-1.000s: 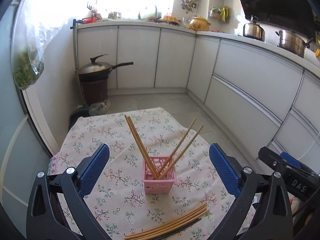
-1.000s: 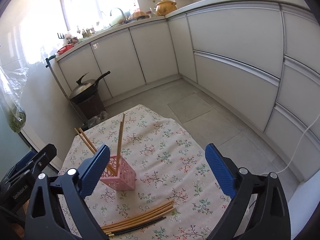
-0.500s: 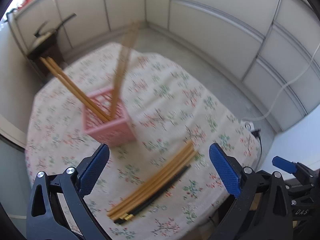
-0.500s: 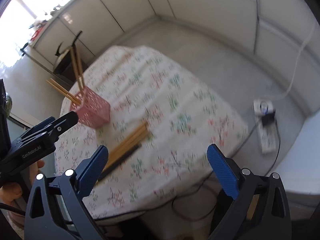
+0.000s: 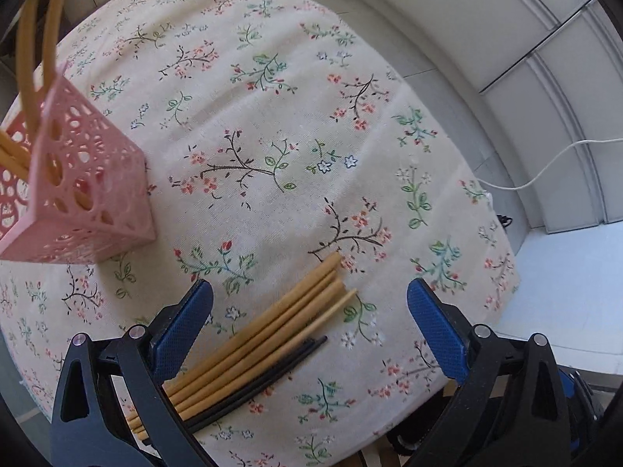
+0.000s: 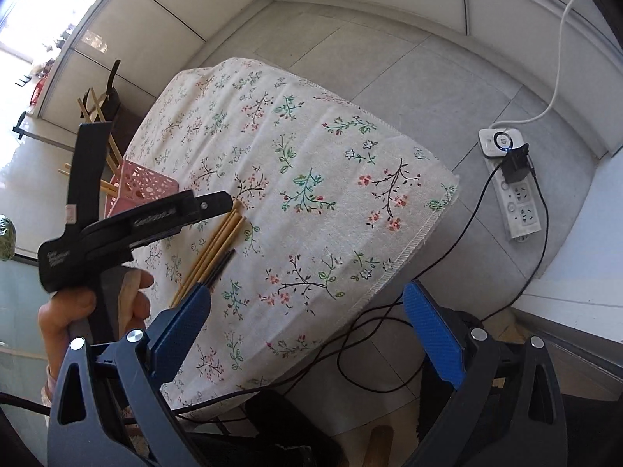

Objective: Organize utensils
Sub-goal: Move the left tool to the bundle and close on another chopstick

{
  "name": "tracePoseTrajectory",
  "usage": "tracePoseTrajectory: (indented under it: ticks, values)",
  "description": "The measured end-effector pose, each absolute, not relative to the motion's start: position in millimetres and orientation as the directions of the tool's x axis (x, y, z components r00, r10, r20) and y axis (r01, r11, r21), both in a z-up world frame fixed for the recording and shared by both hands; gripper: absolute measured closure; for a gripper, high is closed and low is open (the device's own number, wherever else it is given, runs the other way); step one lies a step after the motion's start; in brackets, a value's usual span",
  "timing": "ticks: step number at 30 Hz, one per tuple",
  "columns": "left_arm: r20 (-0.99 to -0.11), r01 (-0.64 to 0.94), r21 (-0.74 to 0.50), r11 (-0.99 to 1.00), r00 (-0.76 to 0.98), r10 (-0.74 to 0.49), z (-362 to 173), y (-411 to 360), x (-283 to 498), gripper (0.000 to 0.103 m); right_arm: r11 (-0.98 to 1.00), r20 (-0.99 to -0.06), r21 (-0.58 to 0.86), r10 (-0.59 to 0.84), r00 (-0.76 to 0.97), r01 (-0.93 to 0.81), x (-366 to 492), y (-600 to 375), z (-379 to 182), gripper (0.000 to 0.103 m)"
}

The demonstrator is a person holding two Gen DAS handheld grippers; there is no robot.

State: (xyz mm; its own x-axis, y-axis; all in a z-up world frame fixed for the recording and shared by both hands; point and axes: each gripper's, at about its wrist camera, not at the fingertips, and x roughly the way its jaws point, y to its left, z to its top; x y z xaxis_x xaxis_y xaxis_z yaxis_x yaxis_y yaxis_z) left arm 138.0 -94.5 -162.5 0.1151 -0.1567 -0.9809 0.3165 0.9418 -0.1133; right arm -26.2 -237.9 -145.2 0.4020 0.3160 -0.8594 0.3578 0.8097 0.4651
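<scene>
A pink lattice holder [image 5: 74,190] stands on the floral tablecloth [image 5: 296,124] with several wooden chopsticks [image 5: 37,50] leaning in it. A loose bundle of wooden chopsticks [image 5: 268,330] with a black pair [image 5: 268,381] beside it lies on the cloth. My left gripper [image 5: 309,327] is open just above this bundle, its jaws wide on either side. The bundle [image 6: 218,245] and holder [image 6: 144,186] also show in the right wrist view, partly behind the left gripper's body. My right gripper [image 6: 307,334] is open and empty over the table's near edge.
White cabinets [image 5: 525,39] surround the table. A power strip [image 6: 514,190] with a black plug and cables lies on the tiled floor to the right. A wok [image 6: 113,89] stands beyond the table's far end.
Both grippers have tilted down and moved toward the table. The left one has come down close over the loose chopstick bundle. Both stay open.
</scene>
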Motion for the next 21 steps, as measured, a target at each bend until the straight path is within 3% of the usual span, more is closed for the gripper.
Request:
tracePoseTrajectory:
  ticks: [9,11,13,14,21]
  values:
    - [-0.988,0.289,0.011,0.957,0.148,-0.033,-185,-103,150,0.010,0.799,-0.860,0.480,0.349,0.372,0.361,-24,-238,-153,0.007]
    - [-0.989,0.270,0.017,0.963,0.146,-0.023,-190,-102,154,0.026,0.799,-0.861,0.481,0.350,0.370,0.362,-25,-237,-153,0.007]
    - [-0.988,0.250,0.011,0.968,0.151,-0.028,-190,-97,157,0.033,0.799,-0.860,0.481,0.352,0.369,0.360,-24,-237,-154,0.007]
    - [-0.987,0.243,0.008,0.970,0.156,-0.031,-189,-95,158,0.041,0.800,-0.860,0.481,0.352,0.368,0.358,-24,-236,-154,0.007]
    - [-0.986,0.252,0.021,0.968,0.167,-0.022,-186,-85,155,0.063,0.804,-0.859,0.484,0.360,0.365,0.345,-21,-230,-154,0.007]
